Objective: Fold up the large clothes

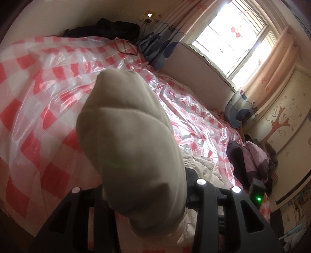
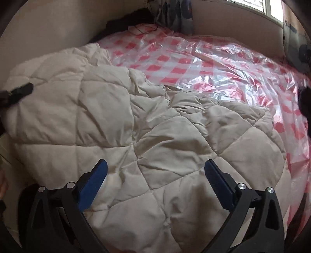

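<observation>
The left gripper (image 1: 143, 196) looks clamped on a lifted fold of the coat (image 2: 136, 136), which lies at six o'clock on the bed (image 2: 213, 64); the right gripper (image 2: 155, 183), jaws apart above it, must next pinch an edge.

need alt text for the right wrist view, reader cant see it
The right gripper hovers open, blue-padded fingers spread above a rumpled beige quilted coat. The coat lies on a bed under a pink checked plastic sheet, with a window's edge at top right.
</observation>
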Available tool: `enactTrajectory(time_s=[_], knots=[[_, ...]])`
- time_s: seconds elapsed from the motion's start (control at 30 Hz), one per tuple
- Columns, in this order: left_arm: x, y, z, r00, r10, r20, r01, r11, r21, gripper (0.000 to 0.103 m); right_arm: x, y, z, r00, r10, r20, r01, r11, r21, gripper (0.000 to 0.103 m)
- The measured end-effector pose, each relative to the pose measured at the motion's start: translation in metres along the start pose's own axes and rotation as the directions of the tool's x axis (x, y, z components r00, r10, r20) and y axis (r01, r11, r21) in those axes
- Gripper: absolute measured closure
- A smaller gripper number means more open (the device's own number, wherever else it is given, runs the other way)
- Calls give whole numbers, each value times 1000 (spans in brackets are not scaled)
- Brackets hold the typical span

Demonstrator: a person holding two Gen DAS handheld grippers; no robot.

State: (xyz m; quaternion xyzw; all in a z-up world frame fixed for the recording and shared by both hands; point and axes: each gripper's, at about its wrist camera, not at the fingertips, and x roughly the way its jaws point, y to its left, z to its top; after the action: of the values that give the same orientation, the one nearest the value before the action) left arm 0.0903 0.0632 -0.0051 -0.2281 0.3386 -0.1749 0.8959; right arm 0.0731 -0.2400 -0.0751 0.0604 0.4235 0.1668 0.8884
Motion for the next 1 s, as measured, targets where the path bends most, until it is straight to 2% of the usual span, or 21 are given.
enactTrajectory(time_s=[0.07, 0.1, 0.2, 0.27, 0.3, 0.47, 0.57, 0.63, 0.67, 0.7, 0.77, 0.8, 0.87, 0.9, 0.93, 0.97, 1.0], knots=[[1, -16, 3, 1000, -21, 0, 21, 999, 27, 63, -19, -32, -2, 988, 142, 53, -148, 979, 142, 6], [1, -24, 3, 1000, -29, 0, 29, 999, 43, 64, -30, -45, -6, 982, 171, 82, -183, 965, 190, 6], [6, -55, 4, 997, -71, -10, 72, 993, 99, 65, -55, -98, -14, 937, 297, 183, -344, 875, 340, 6], [12, -80, 2, 994, -104, -21, 106, 985, 137, 65, -62, -133, -19, 884, 394, 252, -467, 774, 427, 6], [16, -92, 0, 992, -119, -28, 122, 980, 155, 65, -65, -150, -25, 848, 439, 296, -530, 708, 467, 6], [52, -165, -29, 977, -182, -109, 206, 933, 295, 66, -77, -207, -49, 695, 543, 472, -716, 459, 526, 6], [86, -200, -62, 963, -180, -199, 245, 893, 379, 66, -86, -237, -63, 627, 541, 561, -774, 348, 529, 6], [113, -217, -89, 944, -159, -288, 275, 861, 427, 66, -91, -258, -69, 606, 528, 595, -789, 305, 534, 6], [129, -225, -107, 933, -132, -334, 285, 839, 463, 66, -96, -266, -72, 614, 515, 598, -784, 305, 541, 6], [136, -229, -120, 930, -113, -350, 284, 824, 490, 66, -98, -271, -72, 622, 511, 594, -777, 311, 547, 6], [142, -241, -144, 937, -57, -345, 260, 773, 578, 64, -102, -280, -70, 641, 507, 576, -762, 329, 558, 6], [139, -246, -153, 944, -31, -327, 241, 743, 625, 61, -106, -283, -68, 663, 504, 553, -743, 354, 568, 6], [130, -252, -158, 946, -23, -324, 242, 716, 655, 43, -115, -282, -56, 729, 494, 474, -680, 446, 582, 6], [126, -252, -159, 942, -25, -335, 252, 711, 656, 38, -119, -282, -51, 762, 476, 438, -644, 496, 582, 6], [121, -253, -159, 937, -26, -348, 264, 704, 659, 31, -126, -278, -44, 810, 438, 390, -586, 573, 573, 6], [116, -255, -159, 934, -25, -357, 273, 695, 665, 27, -133, -273, -34, 849, 399, 347, -529, 646, 550, 6], [111, -256, -161, 930, -24, -366, 281, 690, 667, 26, -135, -265, -26, 876, 369, 309, -481, 700, 528, 6]])
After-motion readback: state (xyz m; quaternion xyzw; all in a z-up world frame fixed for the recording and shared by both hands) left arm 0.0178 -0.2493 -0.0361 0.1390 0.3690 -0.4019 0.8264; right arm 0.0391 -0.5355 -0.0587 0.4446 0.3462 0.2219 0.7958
